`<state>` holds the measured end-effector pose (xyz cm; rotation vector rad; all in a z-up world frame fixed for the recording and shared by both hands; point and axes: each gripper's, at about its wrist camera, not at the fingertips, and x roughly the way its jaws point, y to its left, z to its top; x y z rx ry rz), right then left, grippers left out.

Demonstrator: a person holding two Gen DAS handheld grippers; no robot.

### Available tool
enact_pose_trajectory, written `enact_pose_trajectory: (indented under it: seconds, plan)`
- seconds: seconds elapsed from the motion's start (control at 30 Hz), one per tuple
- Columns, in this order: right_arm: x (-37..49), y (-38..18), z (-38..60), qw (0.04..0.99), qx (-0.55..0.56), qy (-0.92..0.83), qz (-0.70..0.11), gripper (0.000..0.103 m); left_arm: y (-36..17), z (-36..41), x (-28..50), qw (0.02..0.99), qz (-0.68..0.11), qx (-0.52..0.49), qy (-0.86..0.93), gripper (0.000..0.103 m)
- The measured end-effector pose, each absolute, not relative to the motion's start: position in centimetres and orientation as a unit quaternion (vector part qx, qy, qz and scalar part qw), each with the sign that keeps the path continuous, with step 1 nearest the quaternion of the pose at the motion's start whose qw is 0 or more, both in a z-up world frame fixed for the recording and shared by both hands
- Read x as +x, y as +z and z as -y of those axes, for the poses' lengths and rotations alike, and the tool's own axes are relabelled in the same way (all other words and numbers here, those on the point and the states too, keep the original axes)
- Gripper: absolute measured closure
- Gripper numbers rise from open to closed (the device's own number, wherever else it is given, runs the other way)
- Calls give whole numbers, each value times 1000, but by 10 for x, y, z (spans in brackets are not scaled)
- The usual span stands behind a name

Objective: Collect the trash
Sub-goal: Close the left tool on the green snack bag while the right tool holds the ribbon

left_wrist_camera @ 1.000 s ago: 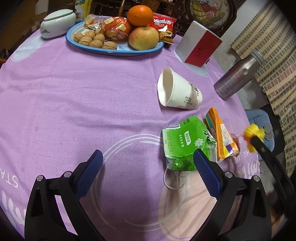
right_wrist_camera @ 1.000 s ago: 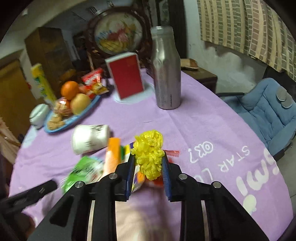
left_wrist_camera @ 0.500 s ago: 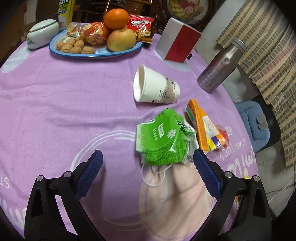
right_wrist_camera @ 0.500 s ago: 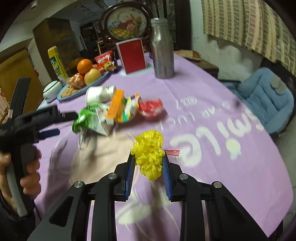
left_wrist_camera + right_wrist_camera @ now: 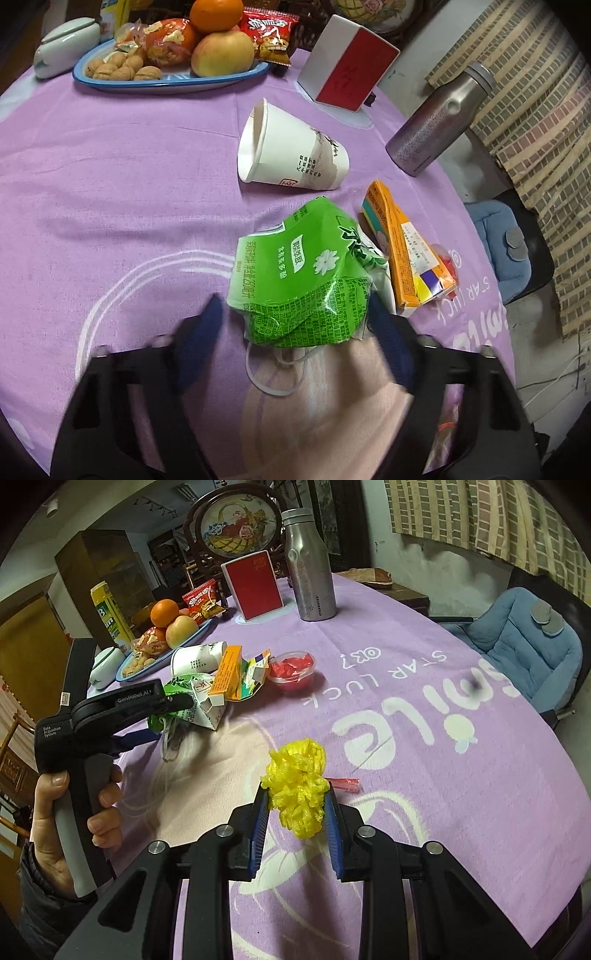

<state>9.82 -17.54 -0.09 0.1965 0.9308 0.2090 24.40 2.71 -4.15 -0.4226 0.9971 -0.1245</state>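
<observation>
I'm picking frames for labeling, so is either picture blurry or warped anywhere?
Left wrist view: the left claw is smeared with motion blur, while the green wrapper stays sharp. Right wrist view: crisp throughout, yellow mesh included. Both views show fisheye bending and dark corners.

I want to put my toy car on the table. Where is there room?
The purple cloth is bare left of the tipped paper cup, below the blue fruit plate. It is also bare on the "Smile" lettering side toward the blue chair. It is crowded around the green packet, orange box and red cup.
</observation>
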Motion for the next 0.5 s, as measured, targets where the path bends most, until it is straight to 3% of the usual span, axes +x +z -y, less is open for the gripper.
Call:
enact_pose_trajectory:
  seconds: [0.13, 0.5]
  plan:
    - [92, 0, 178, 884, 101, 98, -446, 74, -29, -36, 240, 857, -469, -205, -62, 46]
    - [78, 6, 184, 887, 108, 106, -437, 74, 23, -65, 201, 849, -469, -214, -116, 46]
